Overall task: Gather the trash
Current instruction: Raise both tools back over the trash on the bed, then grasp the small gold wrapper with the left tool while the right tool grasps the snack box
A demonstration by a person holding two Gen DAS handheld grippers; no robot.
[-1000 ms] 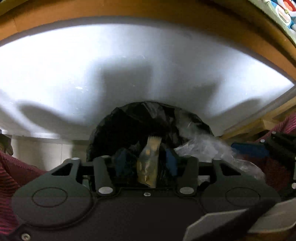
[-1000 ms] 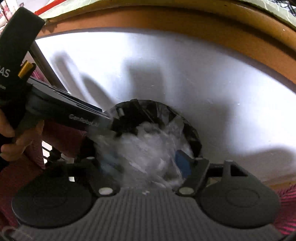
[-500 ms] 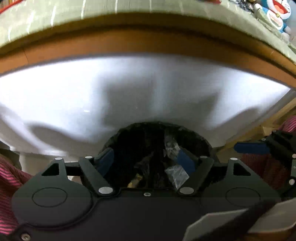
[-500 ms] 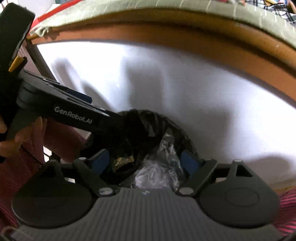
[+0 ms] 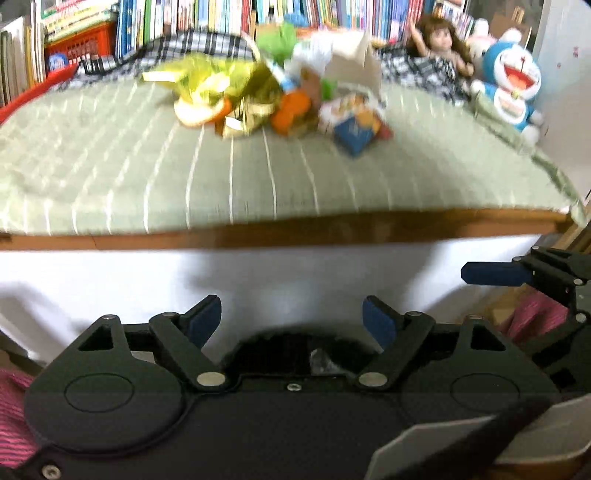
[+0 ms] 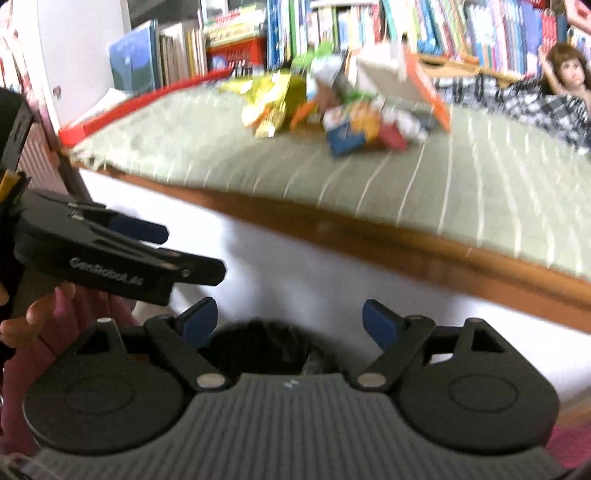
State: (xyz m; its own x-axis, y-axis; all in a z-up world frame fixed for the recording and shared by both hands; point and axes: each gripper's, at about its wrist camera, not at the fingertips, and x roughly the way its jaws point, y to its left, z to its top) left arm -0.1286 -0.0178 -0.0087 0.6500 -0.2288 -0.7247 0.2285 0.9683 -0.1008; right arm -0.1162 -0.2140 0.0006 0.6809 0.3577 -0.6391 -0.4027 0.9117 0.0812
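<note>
At the bottom of the left wrist picture, the left gripper [image 5: 291, 317] has its two blue fingers spread apart, with nothing between them. The right gripper [image 6: 288, 319] at the bottom of its own picture is spread apart too, and it holds nothing.

Just behind the fingers, low in the middle of each picture, sits a black trash bin [image 5: 284, 349] with a dark bag in it. A bit of crinkly clear plastic [image 5: 323, 363] shows inside. The rest of the inside is too dark to tell.

Behind the bin is a white bed side [image 5: 295, 273] with a brown wood edge on top.

Higher up, a green striped blanket [image 5: 147, 177] covers the bed. A pile of trash [image 5: 280, 99] lies on it, in the upper middle of the picture: yellow wrappers, orange bits, a blue packet and white paper, all blurry.

Far back at the top stand rows of books [image 5: 207, 18]. A doll [image 5: 441, 40] and a blue and white plush toy [image 5: 511, 79] sit at the upper right.
</note>
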